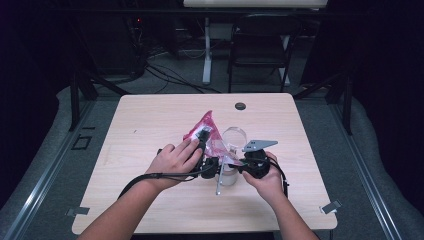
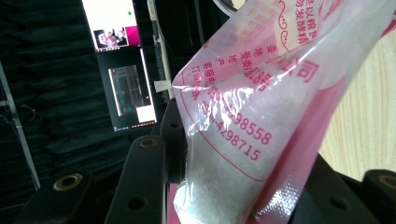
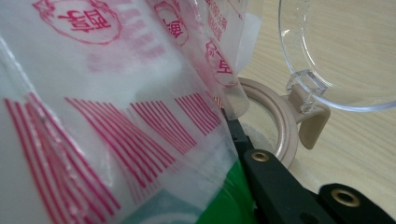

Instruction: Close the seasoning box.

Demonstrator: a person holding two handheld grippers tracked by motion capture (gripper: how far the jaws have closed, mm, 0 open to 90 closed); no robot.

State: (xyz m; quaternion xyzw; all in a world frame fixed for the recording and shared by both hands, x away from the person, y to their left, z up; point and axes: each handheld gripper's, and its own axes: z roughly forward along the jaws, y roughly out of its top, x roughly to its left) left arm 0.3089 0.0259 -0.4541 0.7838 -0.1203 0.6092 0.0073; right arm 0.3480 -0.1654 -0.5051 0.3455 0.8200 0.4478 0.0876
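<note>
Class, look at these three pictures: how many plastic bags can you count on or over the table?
1. The pink-printed plastic bag is held over the table's middle, beside the clear jar; the left gripper grips it.

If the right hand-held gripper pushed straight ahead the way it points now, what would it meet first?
The pink-printed plastic bag, which already lies against the right hand-held gripper. Just beyond it, probably the beige ring of the clear jar's lid; depth is unclear.
</note>
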